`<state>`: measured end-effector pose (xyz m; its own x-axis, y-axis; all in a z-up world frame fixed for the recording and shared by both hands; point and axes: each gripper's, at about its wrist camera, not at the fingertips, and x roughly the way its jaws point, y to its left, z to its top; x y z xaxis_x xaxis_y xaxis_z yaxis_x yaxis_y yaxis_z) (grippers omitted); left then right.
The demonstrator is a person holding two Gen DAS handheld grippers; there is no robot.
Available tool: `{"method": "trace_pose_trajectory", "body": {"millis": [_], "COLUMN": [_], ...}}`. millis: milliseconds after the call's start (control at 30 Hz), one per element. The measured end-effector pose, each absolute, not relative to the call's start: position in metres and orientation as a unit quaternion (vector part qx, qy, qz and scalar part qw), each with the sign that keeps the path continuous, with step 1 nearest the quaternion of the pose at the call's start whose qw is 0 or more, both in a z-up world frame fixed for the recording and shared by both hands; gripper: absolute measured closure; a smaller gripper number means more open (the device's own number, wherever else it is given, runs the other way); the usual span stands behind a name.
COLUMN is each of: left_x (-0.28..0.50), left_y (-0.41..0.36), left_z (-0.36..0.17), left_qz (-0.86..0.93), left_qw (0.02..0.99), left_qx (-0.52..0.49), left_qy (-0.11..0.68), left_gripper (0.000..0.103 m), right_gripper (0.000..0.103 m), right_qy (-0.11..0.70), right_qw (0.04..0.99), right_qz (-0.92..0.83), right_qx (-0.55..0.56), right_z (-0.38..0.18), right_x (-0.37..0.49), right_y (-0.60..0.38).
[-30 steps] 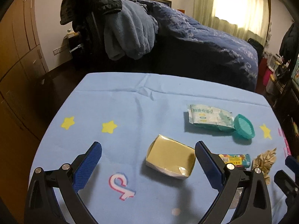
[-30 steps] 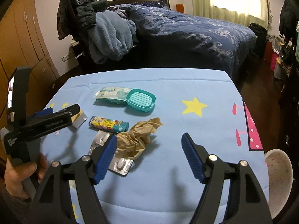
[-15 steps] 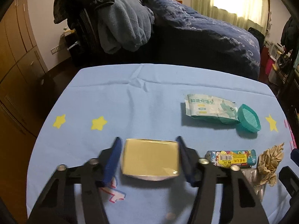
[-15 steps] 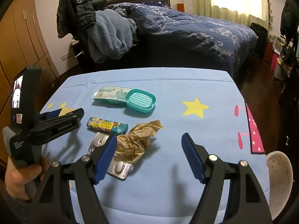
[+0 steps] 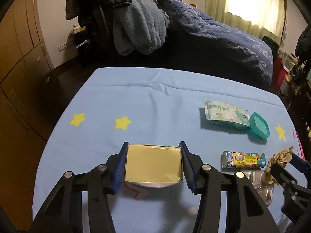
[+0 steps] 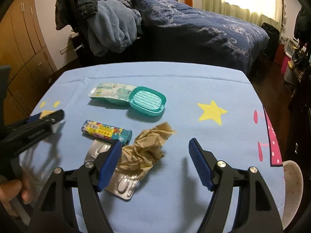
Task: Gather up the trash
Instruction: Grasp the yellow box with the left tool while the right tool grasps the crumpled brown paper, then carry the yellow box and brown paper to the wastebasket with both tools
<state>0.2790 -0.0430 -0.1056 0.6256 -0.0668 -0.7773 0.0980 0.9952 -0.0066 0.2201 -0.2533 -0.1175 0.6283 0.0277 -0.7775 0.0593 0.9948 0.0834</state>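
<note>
My left gripper [image 5: 153, 165] is shut on a small open paper box [image 5: 153, 164] with a yellow inside, held just above the blue tablecloth [image 5: 155, 104]. My right gripper [image 6: 155, 161] is open and empty over a crumpled brown paper [image 6: 147, 147] that lies on a silver pill blister [image 6: 122, 186]. A colourful candy tube [image 6: 107, 132] lies just beyond the blister. The left gripper with the box also shows at the left of the right wrist view [image 6: 46, 116].
A wet-wipes pack [image 6: 110, 93] and a teal soap dish [image 6: 147, 101] lie further back. A white bin [image 6: 291, 190] stands past the table's right edge. A bed with blue bedding [image 6: 194, 25] and piled clothes are behind the table.
My left gripper closed from wide open onto the paper box and lifted it slightly. My right gripper stayed open and edged forward over the crumpled paper.
</note>
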Motion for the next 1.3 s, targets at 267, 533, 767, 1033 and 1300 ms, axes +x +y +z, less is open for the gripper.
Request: {"method": "trace_pose_trajectory", "body": {"millis": [267,533,767,1033,1300], "left_x": [0.264,0.227,0.182,0.138,0.109], "left_y": [-0.030,-0.016,-0.011,-0.012,-0.016], "left_z": [-0.094,-0.073,-0.059,-0.046,-0.036], "left_qz": [-0.050,-0.062,-0.074,-0.090,-0.101], "left_qw": [0.905,0.912,0.917,0.920,0.923], "left_qx": [0.000,-0.020,-0.028,-0.036,-0.038], "left_qy": [0.423,0.404,0.391,0.380,0.369], "left_gripper": [0.052,0.051,0.051,0.051,0.051], "right_gripper": [0.075,0.075,0.075,0.075,0.075], "right_qy": [0.432,0.407,0.385,0.373,0.368], "right_qw": [0.900,0.911,0.920,0.924,0.926], "right_qz": [-0.001,0.002,0.013,0.025,0.030], "right_qx": [0.060,0.071,0.073,0.078,0.082], "right_z": [-0.116,-0.097,-0.080,-0.072,-0.069], "right_x": [0.212,0.174,0.129,0.088,0.062], "right_y": [-0.256,-0.263,-0.262,-0.257,-0.255]}}
